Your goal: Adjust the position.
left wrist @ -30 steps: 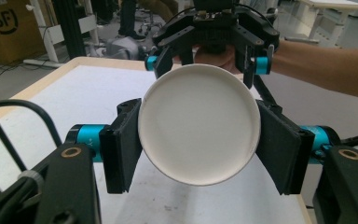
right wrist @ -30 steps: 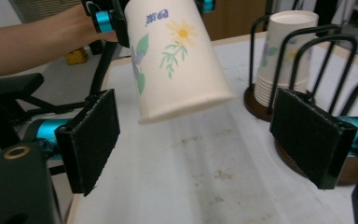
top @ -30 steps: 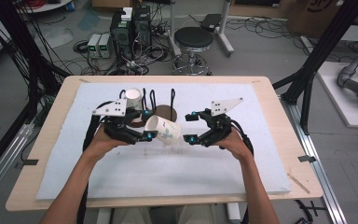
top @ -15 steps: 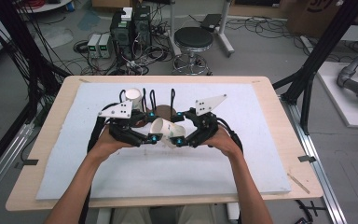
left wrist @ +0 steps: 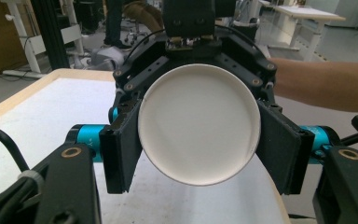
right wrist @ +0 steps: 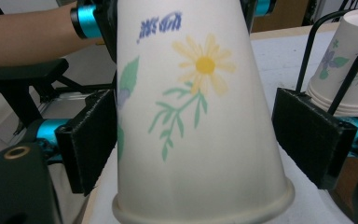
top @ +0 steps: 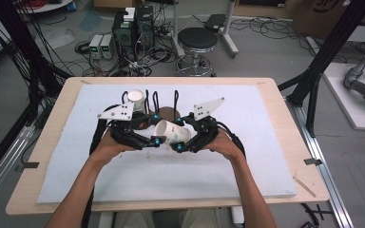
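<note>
Right gripper point(right wrist: 200, 140) has come in, jaws apart around paper cup point(top: 173, 134) left gripper point(left wrist: 200, 144) clamps.

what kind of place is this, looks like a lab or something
Most likely a robotics or research lab, not a home. Computer towers with tangled cables sit on the floor behind the table, black framing flanks it, and a grey robot arm lies off to the right.

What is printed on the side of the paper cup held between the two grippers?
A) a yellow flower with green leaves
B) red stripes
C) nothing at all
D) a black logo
A: the right gripper view shows the paper cup with a yellow daisy-like flower on a green leafy stem, plus a small blue mark above it.
</note>
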